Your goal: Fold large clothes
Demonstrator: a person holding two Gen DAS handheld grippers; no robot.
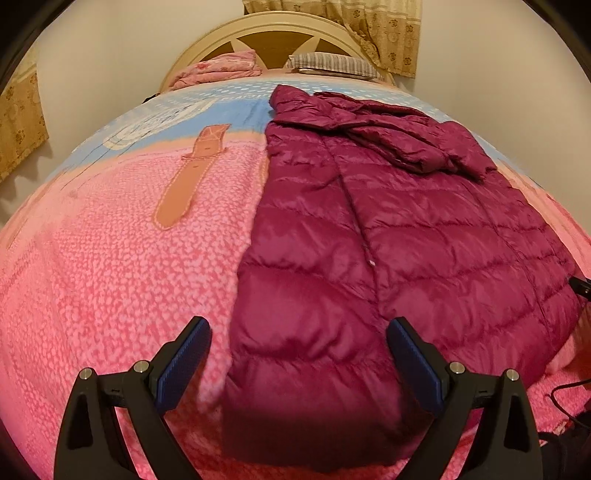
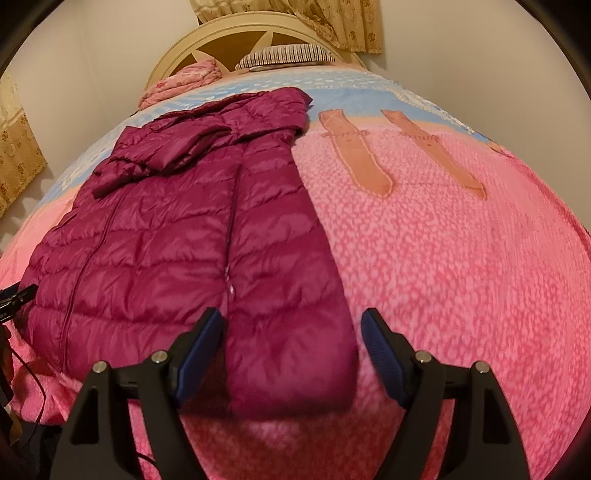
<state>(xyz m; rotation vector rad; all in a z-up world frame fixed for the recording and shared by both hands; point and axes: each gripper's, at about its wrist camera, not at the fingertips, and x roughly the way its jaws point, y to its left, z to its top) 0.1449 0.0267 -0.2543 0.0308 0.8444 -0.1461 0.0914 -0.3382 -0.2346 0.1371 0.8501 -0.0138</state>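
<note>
A magenta quilted down jacket [image 1: 424, 229] lies flat on the pink bedspread [image 1: 122, 266], hood end toward the headboard, with a sleeve folded across its chest. My left gripper [image 1: 299, 334] hovers open over the hem's left corner, and its blue pads [image 1: 184, 365] stand wide apart without pressing the fabric. In the right wrist view the same jacket [image 2: 155, 236] fills the left half, one side panel folded inward. There my right gripper [image 2: 293, 328] is open above the near end of that folded panel, which lies between the fingers untouched.
A cream headboard [image 1: 273, 27], a striped pillow [image 1: 332, 64] and a folded pink blanket [image 1: 221, 68] sit at the bed's far end. Patterned curtains [image 2: 332, 26] hang behind. A black cable [image 2: 29, 373] trails near the bed's edge. Bare bedspread [image 2: 461, 277] stretches right of the jacket.
</note>
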